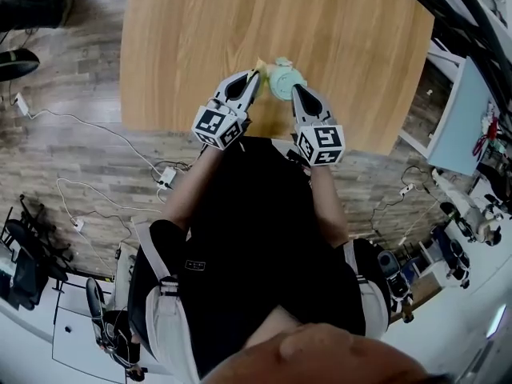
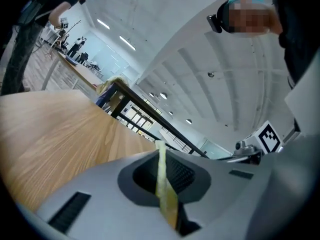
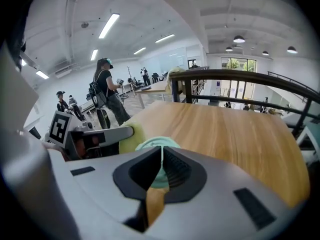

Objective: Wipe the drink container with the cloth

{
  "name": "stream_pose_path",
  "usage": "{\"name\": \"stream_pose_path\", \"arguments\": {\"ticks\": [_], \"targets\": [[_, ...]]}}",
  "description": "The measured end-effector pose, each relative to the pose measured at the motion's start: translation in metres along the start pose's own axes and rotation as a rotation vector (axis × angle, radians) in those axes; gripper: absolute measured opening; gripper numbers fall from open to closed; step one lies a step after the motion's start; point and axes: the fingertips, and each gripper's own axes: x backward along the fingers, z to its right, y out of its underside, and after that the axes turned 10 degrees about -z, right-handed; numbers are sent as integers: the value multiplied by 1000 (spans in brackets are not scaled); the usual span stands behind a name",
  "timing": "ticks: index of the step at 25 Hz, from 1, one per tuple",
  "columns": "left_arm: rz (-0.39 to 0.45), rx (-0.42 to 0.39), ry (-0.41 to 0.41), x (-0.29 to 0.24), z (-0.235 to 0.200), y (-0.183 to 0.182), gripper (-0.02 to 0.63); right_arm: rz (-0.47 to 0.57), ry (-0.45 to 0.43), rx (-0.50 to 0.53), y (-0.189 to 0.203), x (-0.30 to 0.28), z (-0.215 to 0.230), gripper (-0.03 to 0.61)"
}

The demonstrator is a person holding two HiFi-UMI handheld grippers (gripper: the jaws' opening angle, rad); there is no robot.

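A mint-green drink container [image 1: 282, 78] stands near the front edge of the wooden table [image 1: 200, 38]. My right gripper [image 1: 294, 89] is shut on it from the near right side; in the right gripper view the container [image 3: 150, 143] shows above and between the closed jaws of my right gripper [image 3: 161, 156]. My left gripper [image 1: 254, 77] is shut on a yellow cloth [image 1: 258, 64] just left of the container. A thin strip of the cloth [image 2: 165, 194] sticks up between the jaws of the left gripper [image 2: 161, 151]. The cloth [image 3: 127, 134] lies against the container's left side.
Cables and plugs [image 1: 96, 130] lie on the floor left of the table. A light blue panel [image 1: 464, 118] and white furniture stand to the right. A dark railing [image 3: 240, 76] runs beyond the table's far edge. People [image 3: 107, 91] stand far off in the hall.
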Motion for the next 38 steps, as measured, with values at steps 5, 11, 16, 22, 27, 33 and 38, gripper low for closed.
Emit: {"name": "stream_pose_path", "arguments": {"ticks": [5, 11, 16, 22, 27, 33, 38], "targets": [[-28, 41, 32, -9, -3, 16, 31, -1, 0, -1, -4, -1, -3, 35], [-73, 76, 49, -17, -15, 41, 31, -4, 10, -2, -3, -3, -6, 35], [-134, 84, 46, -28, -26, 64, 31, -18, 17, 3, -5, -4, -9, 35], [-176, 112, 45, -39, -36, 79, 31, -46, 38, 27, -3, -2, -7, 35], [-207, 130, 24, -41, -49, 88, 31, -124, 30, 172, 5, -1, -13, 35], [-245, 160, 50, -41, -37, 87, 31, -149, -29, 224, 5, -4, -12, 35], [-215, 139, 81, -26, -10, 57, 31, -155, -57, 268, 6, -4, -10, 35]]}}
